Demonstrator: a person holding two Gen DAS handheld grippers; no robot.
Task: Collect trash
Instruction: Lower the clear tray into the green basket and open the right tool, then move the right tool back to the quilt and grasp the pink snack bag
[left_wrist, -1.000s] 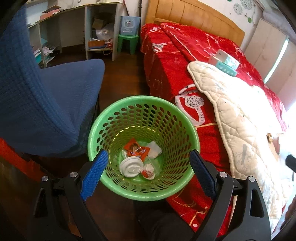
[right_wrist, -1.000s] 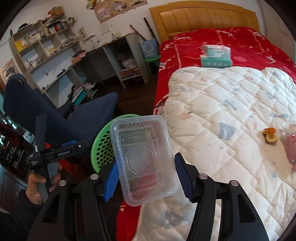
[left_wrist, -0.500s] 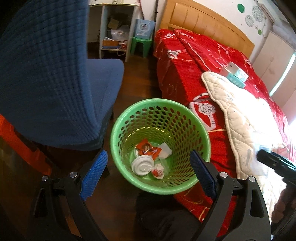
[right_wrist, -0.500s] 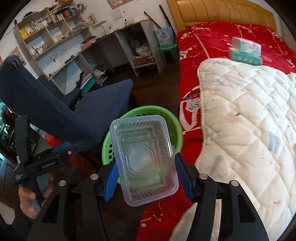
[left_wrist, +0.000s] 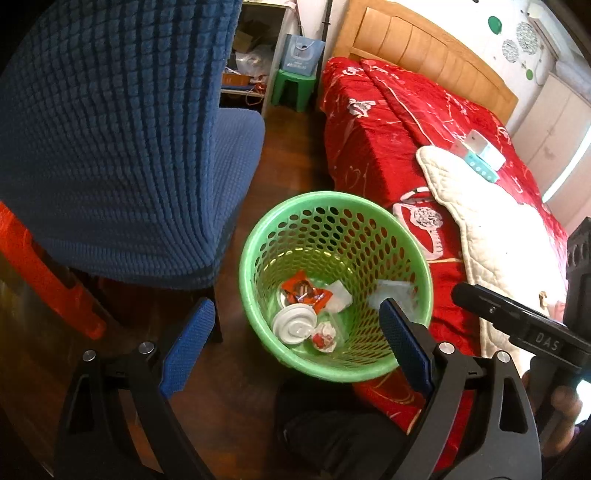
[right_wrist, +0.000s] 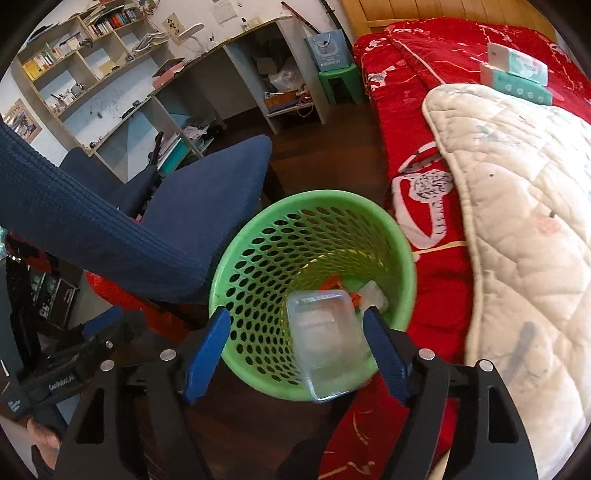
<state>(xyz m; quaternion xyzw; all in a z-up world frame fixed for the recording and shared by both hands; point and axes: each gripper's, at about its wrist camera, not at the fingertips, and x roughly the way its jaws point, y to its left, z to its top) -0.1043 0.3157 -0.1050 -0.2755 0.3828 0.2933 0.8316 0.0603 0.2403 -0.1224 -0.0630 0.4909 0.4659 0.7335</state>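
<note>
A green perforated trash basket (left_wrist: 369, 214) stands on the dark wood floor beside the bed; it also shows in the right wrist view (right_wrist: 258, 258). Inside lie a white lid (left_wrist: 293, 325), red wrappers (left_wrist: 303, 291) and crumpled paper (left_wrist: 339, 296). My right gripper (right_wrist: 295, 350) is open just above the basket's near rim. The clear plastic tray (right_wrist: 325, 339) hangs tilted and blurred between its fingers, touching neither, over the basket. My left gripper (left_wrist: 295, 343) is open and empty, in front of the basket.
A blue fabric chair (left_wrist: 110, 129) stands left of the basket. The bed with red cover (left_wrist: 388, 122) and white quilt (right_wrist: 517, 221) lies to the right, with tissue packs (right_wrist: 517, 74) on it. A desk and shelves (right_wrist: 110, 74) line the far wall.
My right gripper moved over the basket and opened, letting go of the clear tray, which now drops toward the basket. My left gripper shifted left, so the basket sits further right.
</note>
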